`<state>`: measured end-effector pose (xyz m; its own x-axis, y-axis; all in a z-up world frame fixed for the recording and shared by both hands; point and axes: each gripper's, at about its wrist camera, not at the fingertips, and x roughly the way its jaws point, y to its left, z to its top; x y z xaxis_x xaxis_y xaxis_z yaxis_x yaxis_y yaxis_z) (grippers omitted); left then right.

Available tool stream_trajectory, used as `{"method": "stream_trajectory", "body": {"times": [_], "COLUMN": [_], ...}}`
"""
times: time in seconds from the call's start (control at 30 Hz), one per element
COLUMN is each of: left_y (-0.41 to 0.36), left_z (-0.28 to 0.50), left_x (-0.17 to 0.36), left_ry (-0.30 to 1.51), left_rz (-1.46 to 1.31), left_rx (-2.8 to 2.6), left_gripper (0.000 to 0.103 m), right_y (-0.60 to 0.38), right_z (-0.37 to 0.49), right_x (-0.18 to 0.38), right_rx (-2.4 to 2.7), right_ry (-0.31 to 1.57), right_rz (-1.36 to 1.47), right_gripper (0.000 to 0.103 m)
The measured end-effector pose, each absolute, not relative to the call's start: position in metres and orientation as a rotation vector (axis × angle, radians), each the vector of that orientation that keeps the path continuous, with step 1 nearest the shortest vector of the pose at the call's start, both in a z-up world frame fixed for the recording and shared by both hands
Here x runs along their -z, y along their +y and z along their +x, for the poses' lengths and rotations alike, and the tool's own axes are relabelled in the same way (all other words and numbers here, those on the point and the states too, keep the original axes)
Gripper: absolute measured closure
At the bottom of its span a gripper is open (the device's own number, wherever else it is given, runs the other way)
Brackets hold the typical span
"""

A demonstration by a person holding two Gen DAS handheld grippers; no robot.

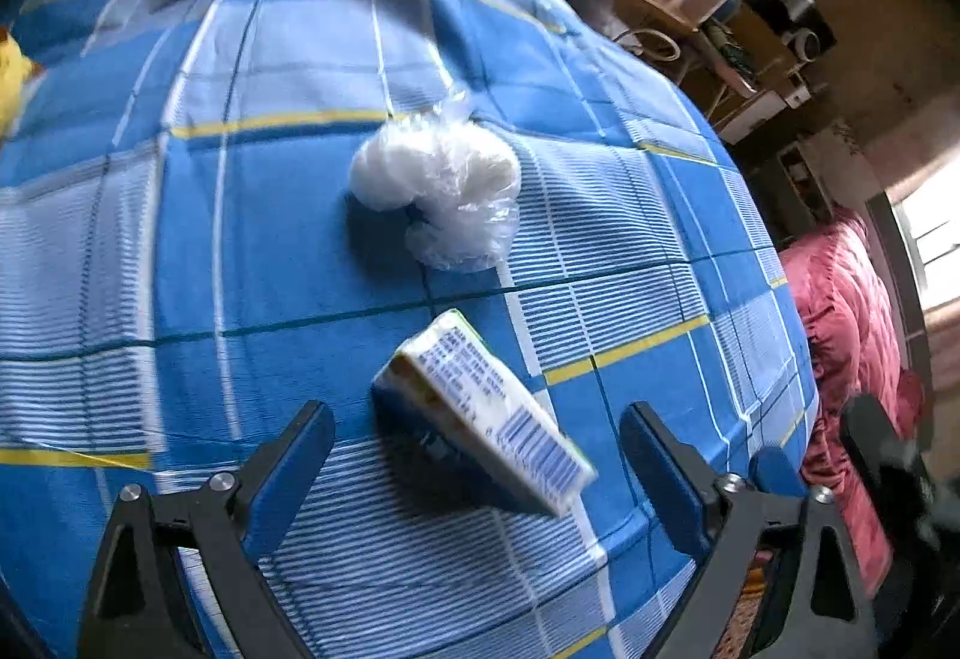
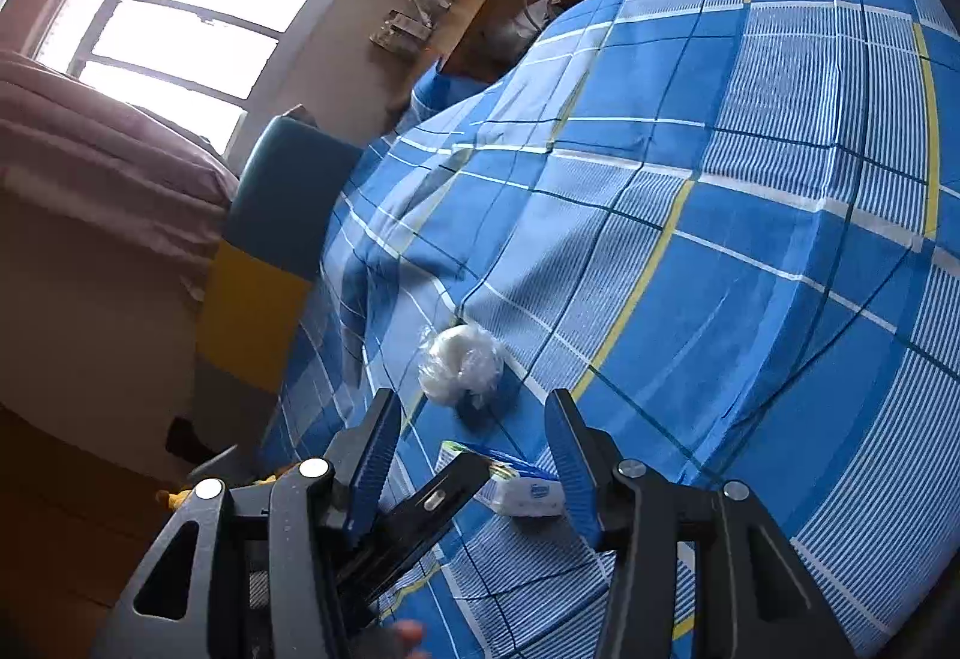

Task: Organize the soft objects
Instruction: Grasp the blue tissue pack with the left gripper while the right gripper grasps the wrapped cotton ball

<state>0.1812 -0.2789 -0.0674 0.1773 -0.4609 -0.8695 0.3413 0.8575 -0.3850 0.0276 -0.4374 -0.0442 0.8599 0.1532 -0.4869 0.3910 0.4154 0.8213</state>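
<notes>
A clear plastic bag of white cotton (image 1: 441,191) lies on the blue checked bedsheet (image 1: 180,215). A tissue pack (image 1: 486,413) with a barcode lies nearer, between and just ahead of my open left gripper (image 1: 477,422), whose fingers do not touch it. In the right wrist view the cotton bag (image 2: 461,364) lies ahead and the tissue pack (image 2: 522,485) lies between the fingers of my open right gripper (image 2: 474,407), which hovers above the bedsheet (image 2: 750,299). The left gripper's black body (image 2: 420,515) shows low in that view.
A yellow plush toy (image 1: 12,77) sits at the sheet's far left edge. A pink quilted jacket (image 1: 852,335) hangs past the bed's right edge. Wooden shelves (image 1: 750,29) stand beyond. A yellow and teal headboard (image 2: 264,251), a pink bedding pile (image 2: 90,167) and a window (image 2: 198,5) are to the left.
</notes>
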Motion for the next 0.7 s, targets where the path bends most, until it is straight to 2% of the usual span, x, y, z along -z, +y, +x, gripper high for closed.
{"method": "stream_trajectory", "body": {"times": [0.03,0.1,0.17,0.5,0.7], "left_y": [-0.281,-0.277,-0.267,-0.166,-0.094], "left_z": [0.181,0.174,0.165,0.11,0.07], "left_x": [0.07,0.069,0.062,0.039,0.053], "left_ry": [1.274,1.254,1.217,1.08,1.04], "left_rz": [-0.096,-0.083,-0.065,0.057,0.126], "left_rx": [0.581,0.644,0.682,0.688,0.583], "left_gripper": [0.038,0.06,0.069,0.073,0.073], "right_y": [-0.436,-0.436,-0.435,-0.421,-0.392], "right_z": [0.029,0.031,0.031,0.043,0.062], "right_x": [0.046,0.048,0.048,0.051,0.048], "right_rx": [0.152,0.137,0.143,0.139,0.111], "right_ry": [0.556,0.565,0.567,0.666,0.789], "right_rz": [1.152,1.16,1.153,1.07,0.91], "right_gripper": [0.052,0.052,0.052,0.052,0.052]}}
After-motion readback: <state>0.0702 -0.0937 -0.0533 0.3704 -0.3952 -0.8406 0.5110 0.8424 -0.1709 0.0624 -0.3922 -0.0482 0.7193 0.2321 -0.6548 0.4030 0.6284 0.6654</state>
